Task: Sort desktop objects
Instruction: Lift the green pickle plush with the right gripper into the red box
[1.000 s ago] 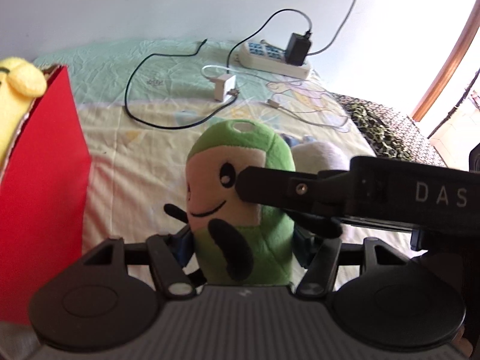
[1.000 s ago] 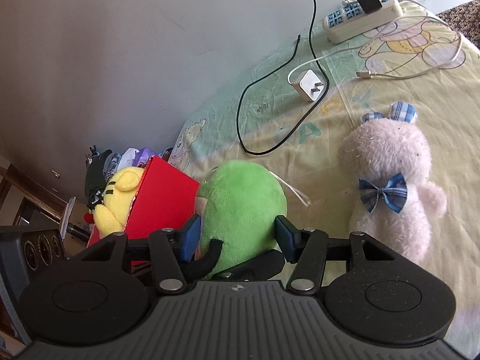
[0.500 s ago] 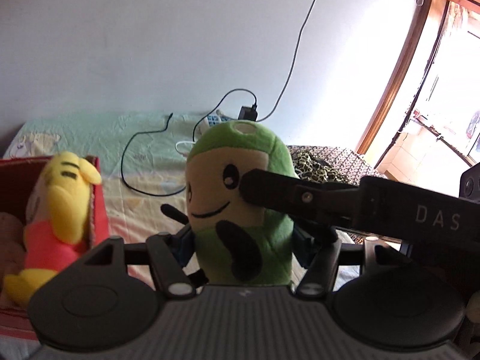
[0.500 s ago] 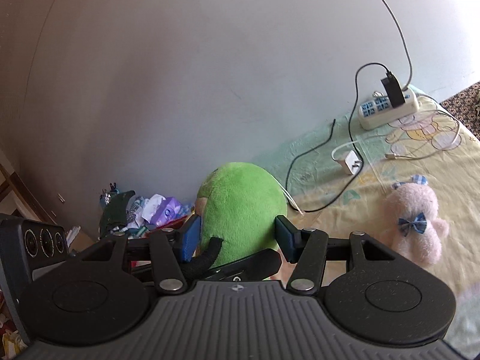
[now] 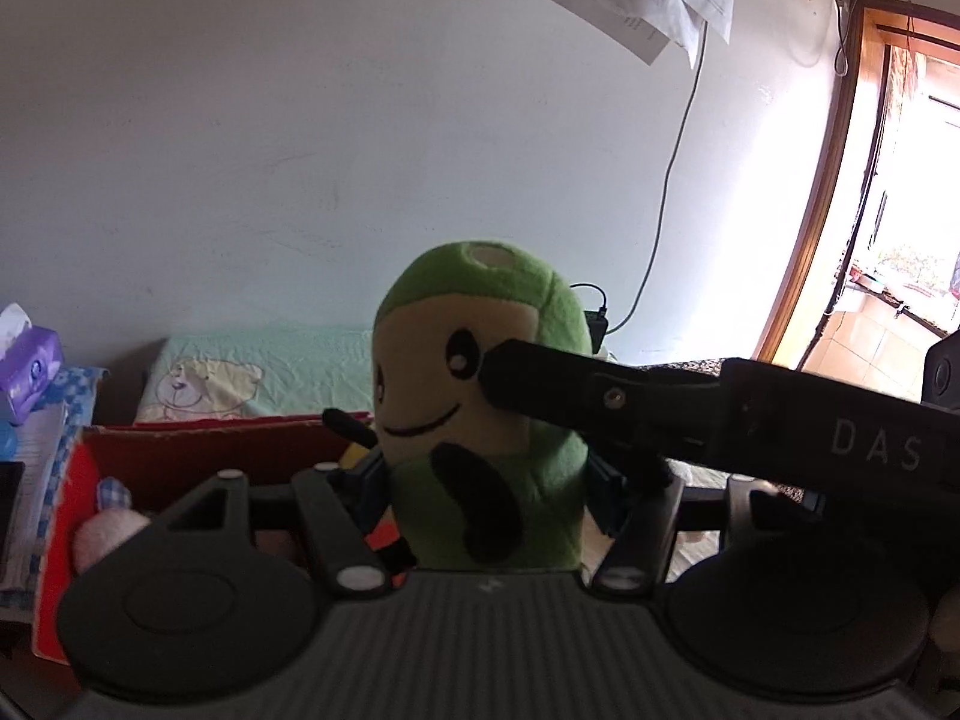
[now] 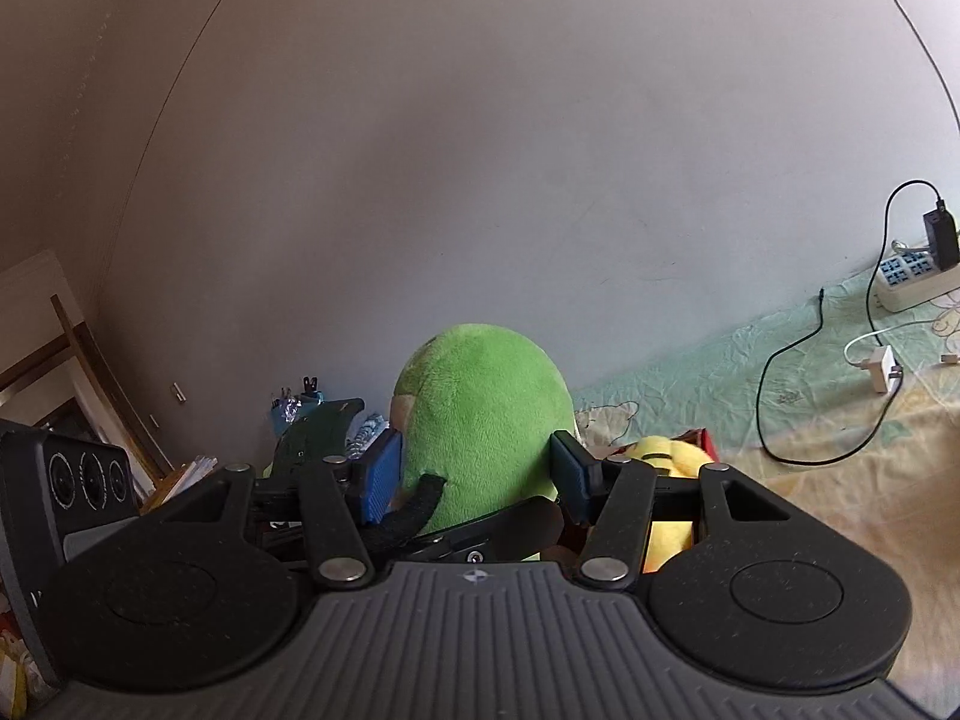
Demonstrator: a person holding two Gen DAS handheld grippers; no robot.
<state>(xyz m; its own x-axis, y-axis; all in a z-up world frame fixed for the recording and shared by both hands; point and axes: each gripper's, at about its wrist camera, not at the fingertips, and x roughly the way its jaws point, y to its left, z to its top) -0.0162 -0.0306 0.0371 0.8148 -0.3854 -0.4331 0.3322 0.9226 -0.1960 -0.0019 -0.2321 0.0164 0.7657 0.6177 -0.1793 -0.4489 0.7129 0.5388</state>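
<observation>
1. Both grippers clamp the green plush (image 5: pixel 480 420) — the left gripper (image 5: pixel 486 492) holds it low on the body from the face side, the right gripper (image 6: pixel 477 474) pinches it from the back, blue pads (image 6: pixel 379 477) pressed into the fabric.
2. A second ago the plush sat low over the bedsheet beside the box; now it is raised and carried left, so the red box (image 5: pixel 198 438) lies just behind and below it. I judge the carry nearly done, with lowering and release left.
3. The right gripper's finger (image 5: pixel 576 396) crosses the plush's face in the left view and covers one cheek; its lower body is hidden behind the gripper housing.
4. Inside the box, a pink plush (image 5: pixel 102 534) shows only in part, and the yellow plush (image 6: pixel 666 468) is mostly cut off by the right gripper's linkage — how much room remains I cannot tell.
5. Farther off, the bedsheet (image 6: pixel 840 420) carries a black cable (image 6: pixel 774 396), a white charger (image 6: pixel 882 369) and a power strip (image 6: pixel 912 285).
6. The other pink toy seen earlier on the sheet is out of view now.
</observation>
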